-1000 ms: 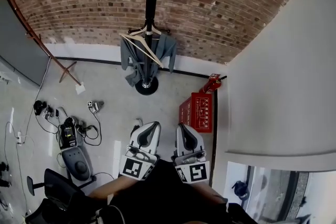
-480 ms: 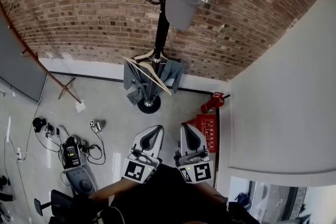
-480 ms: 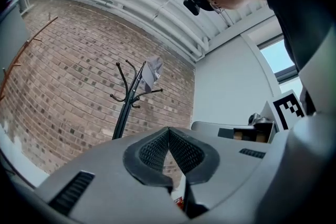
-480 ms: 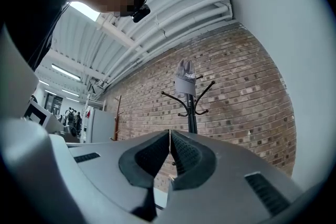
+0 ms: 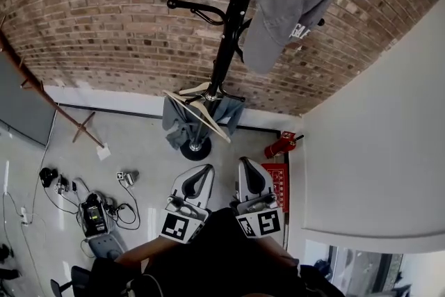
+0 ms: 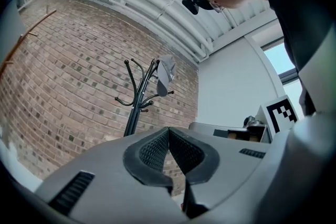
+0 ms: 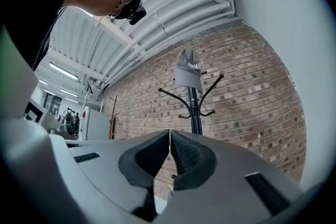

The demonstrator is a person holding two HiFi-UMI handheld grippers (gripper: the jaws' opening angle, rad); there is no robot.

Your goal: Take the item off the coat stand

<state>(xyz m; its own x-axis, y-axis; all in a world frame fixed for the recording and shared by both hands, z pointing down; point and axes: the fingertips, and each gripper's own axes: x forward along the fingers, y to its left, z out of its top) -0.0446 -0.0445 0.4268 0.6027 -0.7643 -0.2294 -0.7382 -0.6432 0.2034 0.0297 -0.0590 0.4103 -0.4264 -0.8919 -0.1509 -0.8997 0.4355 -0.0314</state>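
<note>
Head view: the left gripper point(image 5: 197, 176) sits low, fingers point(image 6: 152, 152) clenched on nothing, well short of the stand point(image 5: 227, 52). The right gripper point(image 5: 248, 174) just beside it is clenched and empty too. The cap point(image 5: 292, 3) hangs from a top hook, high and to the right. I'd raise the right gripper, open it before arriving, pinch the brim, then lift it up clear of the hook.

- Pale grey floor point(image 5: 142, 139), running up to a brick wall point(image 5: 104, 24).
- Coat stand point(image 5: 226, 45) upright on a round black base (close to the wall).
- Red fire extinguisher point(image 5: 282, 145) and red box point(image 5: 278, 181) at right.
- Tangled cables point(image 5: 122, 209) and black device point(image 5: 92, 205) at left.
</note>
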